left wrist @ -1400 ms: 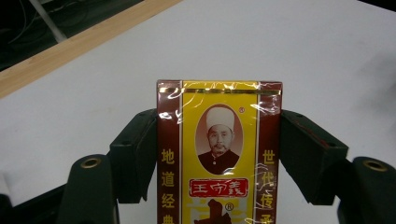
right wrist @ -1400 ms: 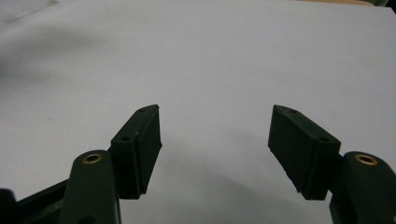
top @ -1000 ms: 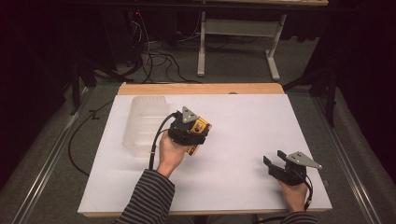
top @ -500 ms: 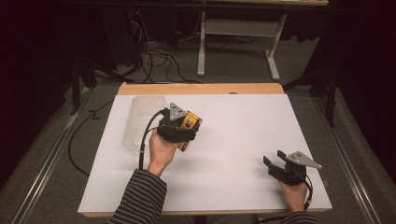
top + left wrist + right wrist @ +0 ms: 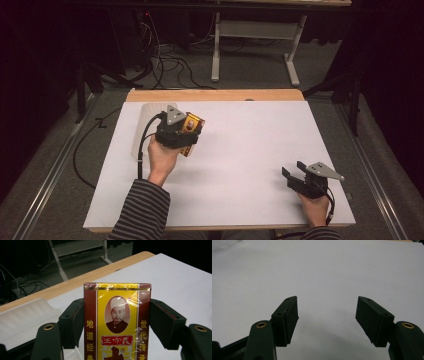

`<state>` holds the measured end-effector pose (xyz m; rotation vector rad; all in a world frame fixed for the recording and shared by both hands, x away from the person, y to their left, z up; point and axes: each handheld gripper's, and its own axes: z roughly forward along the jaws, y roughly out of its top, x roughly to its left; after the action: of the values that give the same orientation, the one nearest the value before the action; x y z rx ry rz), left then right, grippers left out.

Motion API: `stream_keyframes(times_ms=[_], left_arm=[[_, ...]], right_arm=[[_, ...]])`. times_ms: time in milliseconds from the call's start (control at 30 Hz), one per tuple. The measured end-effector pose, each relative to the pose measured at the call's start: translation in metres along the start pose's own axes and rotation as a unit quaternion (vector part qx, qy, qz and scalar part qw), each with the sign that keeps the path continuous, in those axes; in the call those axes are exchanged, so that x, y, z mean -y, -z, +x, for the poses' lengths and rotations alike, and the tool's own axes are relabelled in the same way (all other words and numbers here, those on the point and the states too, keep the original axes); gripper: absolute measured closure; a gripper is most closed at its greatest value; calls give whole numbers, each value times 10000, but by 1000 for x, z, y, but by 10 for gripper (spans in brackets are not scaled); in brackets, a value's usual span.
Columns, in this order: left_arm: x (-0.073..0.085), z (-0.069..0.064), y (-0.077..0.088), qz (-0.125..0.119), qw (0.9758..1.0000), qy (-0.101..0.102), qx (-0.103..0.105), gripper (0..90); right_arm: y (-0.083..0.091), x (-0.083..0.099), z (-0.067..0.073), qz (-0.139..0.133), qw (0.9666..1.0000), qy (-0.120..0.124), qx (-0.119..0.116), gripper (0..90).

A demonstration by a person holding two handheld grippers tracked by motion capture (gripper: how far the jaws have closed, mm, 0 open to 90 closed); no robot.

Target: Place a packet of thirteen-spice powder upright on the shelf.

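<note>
left gripper [image 5: 186, 134]: fingers clamp yellow-red box [image 5: 117, 322] between them | right gripper [image 5: 327, 317]: fingers apart, empty

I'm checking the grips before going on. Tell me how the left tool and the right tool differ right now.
The left tool is shut on a red and yellow box, pads against its two sides; the right tool is open with nothing between its pads.
In the high view the left tool is held up by the clear tray at the table's left; the right tool sits low near the front right corner.
Both have black jaws and a grey plate on top.
</note>
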<state>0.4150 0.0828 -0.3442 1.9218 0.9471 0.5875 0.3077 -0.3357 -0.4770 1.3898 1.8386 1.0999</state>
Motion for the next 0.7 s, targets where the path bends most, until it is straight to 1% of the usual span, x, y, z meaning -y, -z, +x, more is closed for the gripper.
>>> stream_keyframes(times_ms=[133, 233, 300, 367, 533, 633, 700], left_arm=[[4, 9, 3, -27, 9998, 77, -156, 331], [8, 15, 6, -4, 9996, 61, -282, 331], [11, 19, 8, 13, 9994, 94, -340, 331], [15, 23, 9, 25, 9992, 118, -376, 330], [22, 33, 9, 1, 9984, 302, -485, 330], [26, 37, 10, -27, 9979, 357, -535, 330], [29, 39, 12, -16, 9978, 349, -568, 330]], right_arm=[[0, 0, 0, 3, 10000, 11, -1, 348], [0, 0, 0, 0, 10000, 10, 1, 347], [0, 0, 0, -1, 10000, -13, 5, 348], [0, 0, -1, -29, 10000, 0, 2, 348], [0, 0, 0, 0, 10000, -9, 14, 349], [-1, 0, 0, 28, 10000, -1, 19, 348], [-1, 0, 1, 62, 10000, 47, 16, 347]])
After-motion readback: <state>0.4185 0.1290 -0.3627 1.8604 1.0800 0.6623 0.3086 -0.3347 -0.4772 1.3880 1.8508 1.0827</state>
